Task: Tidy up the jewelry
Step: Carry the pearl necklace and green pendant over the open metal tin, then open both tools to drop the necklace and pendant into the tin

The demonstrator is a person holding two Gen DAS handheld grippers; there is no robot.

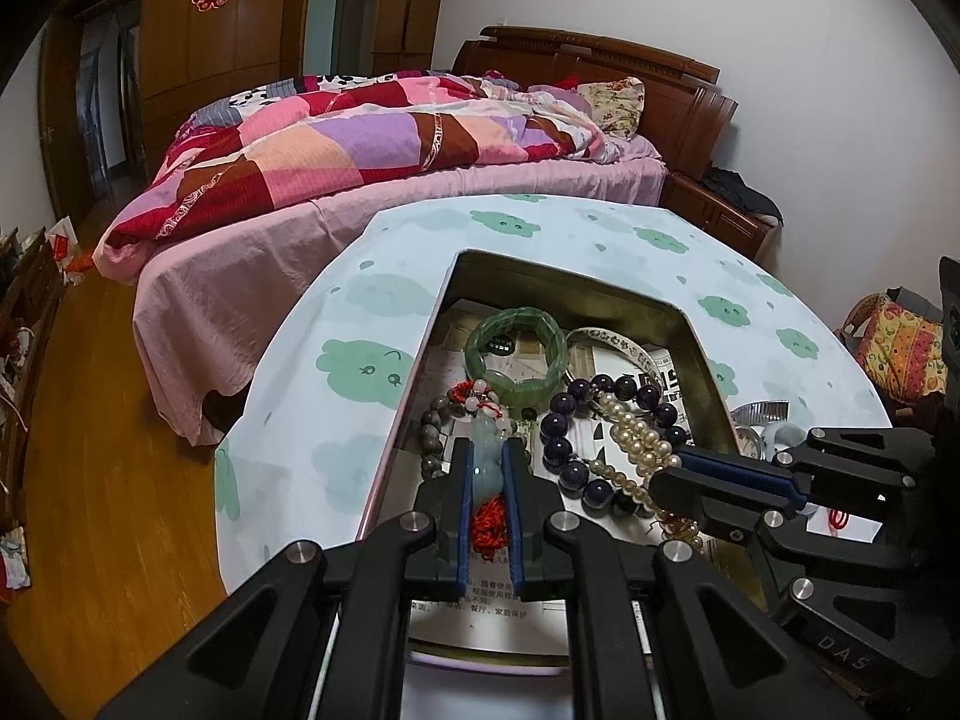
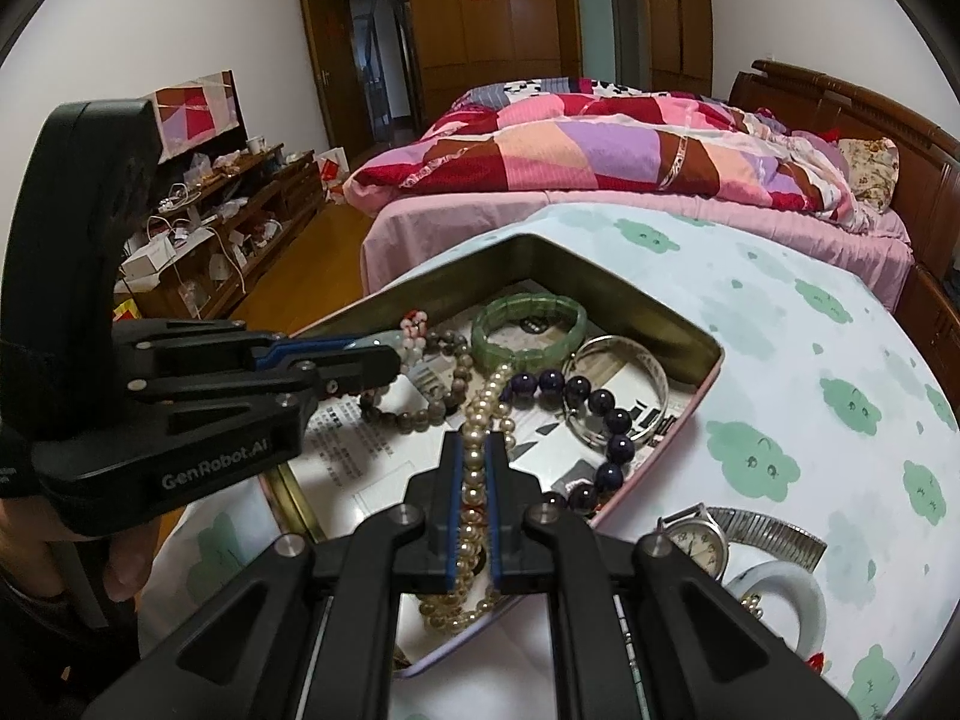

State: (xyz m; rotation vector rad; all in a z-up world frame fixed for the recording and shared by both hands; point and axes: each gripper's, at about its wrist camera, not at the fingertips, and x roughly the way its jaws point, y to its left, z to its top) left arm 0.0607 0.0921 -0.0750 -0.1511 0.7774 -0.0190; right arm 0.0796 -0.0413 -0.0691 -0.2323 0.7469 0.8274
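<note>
An open metal tin (image 1: 708,360) (image 2: 711,354) lies on a table with a cloud-print cloth. My left gripper (image 1: 487,456) (image 2: 393,354) is shut on a pale jade pendant (image 1: 487,450) with a red tassel, over the tin. My right gripper (image 2: 474,450) (image 1: 666,477) is shut on a pearl necklace (image 2: 480,414) (image 1: 636,438) that trails into the tin. In the tin lie a green jade bracelet (image 1: 516,354) (image 2: 528,324), a dark purple bead bracelet (image 1: 564,438) (image 2: 600,414), a grey bead bracelet (image 2: 420,408) and a silver bangle (image 2: 636,384).
A wristwatch (image 2: 696,540) and a white bangle (image 2: 798,600) lie on the cloth (image 2: 810,372) right of the tin. A bed (image 1: 360,138) stands beyond the table. A cluttered low cabinet (image 2: 228,210) runs along the left wall.
</note>
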